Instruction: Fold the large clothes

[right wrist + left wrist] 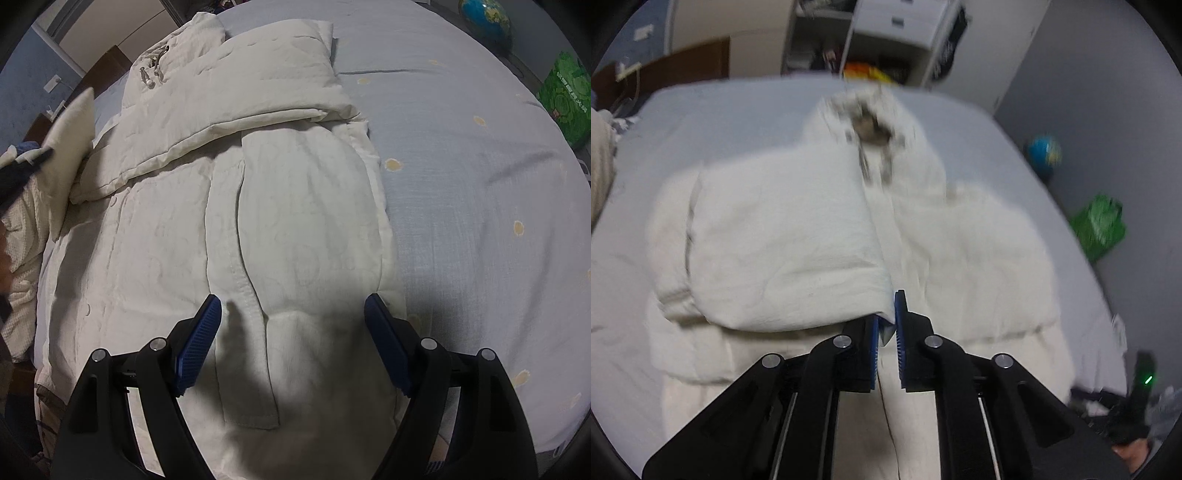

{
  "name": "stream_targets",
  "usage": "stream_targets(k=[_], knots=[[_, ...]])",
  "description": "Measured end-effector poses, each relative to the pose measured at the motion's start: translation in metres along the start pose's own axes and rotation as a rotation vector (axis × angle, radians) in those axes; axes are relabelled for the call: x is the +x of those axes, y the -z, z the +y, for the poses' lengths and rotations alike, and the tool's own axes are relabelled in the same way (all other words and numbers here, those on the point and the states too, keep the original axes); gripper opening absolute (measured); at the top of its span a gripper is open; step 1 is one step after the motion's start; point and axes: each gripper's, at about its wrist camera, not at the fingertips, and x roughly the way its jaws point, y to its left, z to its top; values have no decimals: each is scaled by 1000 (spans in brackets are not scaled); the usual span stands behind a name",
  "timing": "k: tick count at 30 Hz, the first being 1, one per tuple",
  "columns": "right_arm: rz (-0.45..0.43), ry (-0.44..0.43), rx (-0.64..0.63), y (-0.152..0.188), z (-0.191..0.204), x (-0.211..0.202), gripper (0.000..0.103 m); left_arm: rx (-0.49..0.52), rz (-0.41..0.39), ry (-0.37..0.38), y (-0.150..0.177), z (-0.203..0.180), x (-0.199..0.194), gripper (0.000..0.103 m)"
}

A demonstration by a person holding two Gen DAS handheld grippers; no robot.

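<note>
White padded coat (798,236) lies spread on the bed (746,99), over a pale blue sheet with small yellow dots (461,155). Hood end points toward the shelves at the far side; drawstring toggles (149,75) sit near the hood opening. One sleeve (258,96) is folded across the chest, its cuff end reaching the coat's left edge in the right wrist view.

Left gripper (886,332): jaws nearly together, clamped on a fold of the coat's fabric at the front placket, blue pads pressing the cloth from both sides. Left wrist view is motion-blurred, so fine detail on the fabric is unclear.

Right gripper (291,332): jaws wide apart, hanging just above the lower front of the coat near the button placket (236,251), holding nothing; its shadow falls on the fabric below.

Cream pillow (70,147) lies beside the coat on the left edge of the right wrist view. Blue globe (485,18) and green bag (569,96) sit off the bed on the floor side.
</note>
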Motion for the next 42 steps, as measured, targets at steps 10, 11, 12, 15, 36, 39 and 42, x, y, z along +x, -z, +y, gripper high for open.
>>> stream_targets(k=[10,11,12,15,36,39,42], knots=[[3,-12,10,-2,-3,1,76,-2,62,-23,70,41,1,56],[1,-9,8,-2,-3,1,76,-7,61,-34,77,50,-3,57],[-2,-5,6,-2,-2,0,76,-8,61,-48,83,59,-8,57],[-11,27,-14,-1,3,-1,76,-13,56,-91,104,84,-29,58],[-104,68,-582,-64,298,22,75,-179,26,-227,164,168,-102,91],[-111,88,-657,-71,346,32,75,-171,42,-249,165,169,-99,91],[-118,134,-744,-71,388,47,75,-169,37,-246,166,171,-99,91]])
